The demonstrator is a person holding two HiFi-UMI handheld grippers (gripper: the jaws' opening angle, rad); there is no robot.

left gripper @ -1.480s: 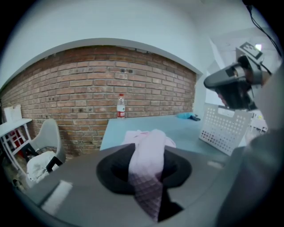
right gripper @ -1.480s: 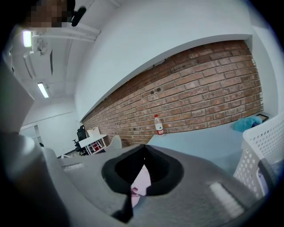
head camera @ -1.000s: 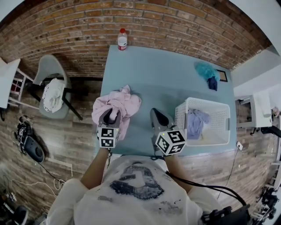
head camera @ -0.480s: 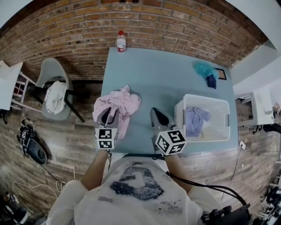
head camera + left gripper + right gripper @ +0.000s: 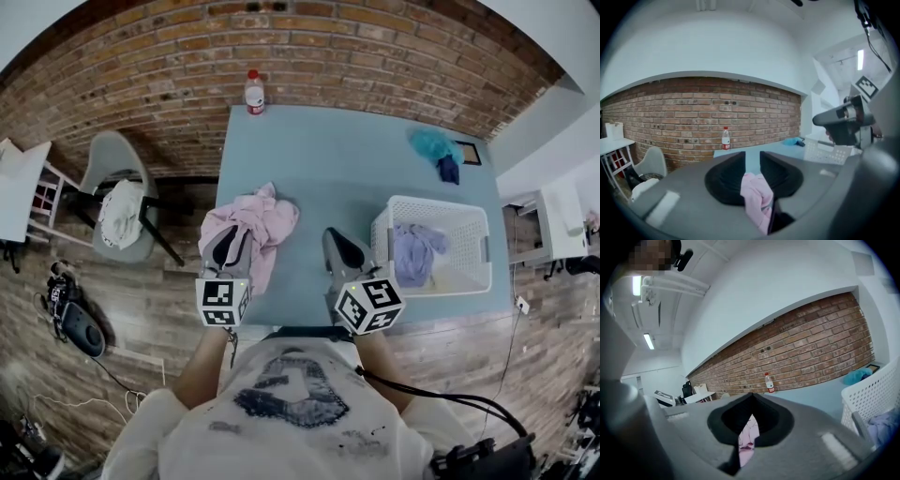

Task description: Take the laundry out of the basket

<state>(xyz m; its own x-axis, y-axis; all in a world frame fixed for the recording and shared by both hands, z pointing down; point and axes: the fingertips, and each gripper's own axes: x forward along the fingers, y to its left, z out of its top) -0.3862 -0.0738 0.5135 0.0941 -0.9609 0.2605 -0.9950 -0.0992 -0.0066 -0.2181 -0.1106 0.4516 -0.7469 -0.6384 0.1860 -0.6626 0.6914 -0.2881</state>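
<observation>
A pink garment (image 5: 253,228) lies crumpled on the blue table (image 5: 356,178), near its left edge. My left gripper (image 5: 232,249) hovers over its near side. Its jaws are closing, the tips still apart. In the left gripper view a fold of the pink garment (image 5: 757,197) sits low in the gap of that gripper (image 5: 752,157), and no pad visibly presses it. My right gripper (image 5: 345,251) is shut and empty, left of the white laundry basket (image 5: 473,217). A lavender garment (image 5: 411,251) lies inside the basket.
A teal cloth (image 5: 433,144) with a dark blue piece (image 5: 449,171) lies at the table's far right. A water bottle (image 5: 254,92) stands at the far edge by the brick wall. A grey chair (image 5: 117,192) with a white cloth stands left of the table.
My left gripper has drawn back a little toward me over the pink garment. The right gripper and the basket stay where they were.
</observation>
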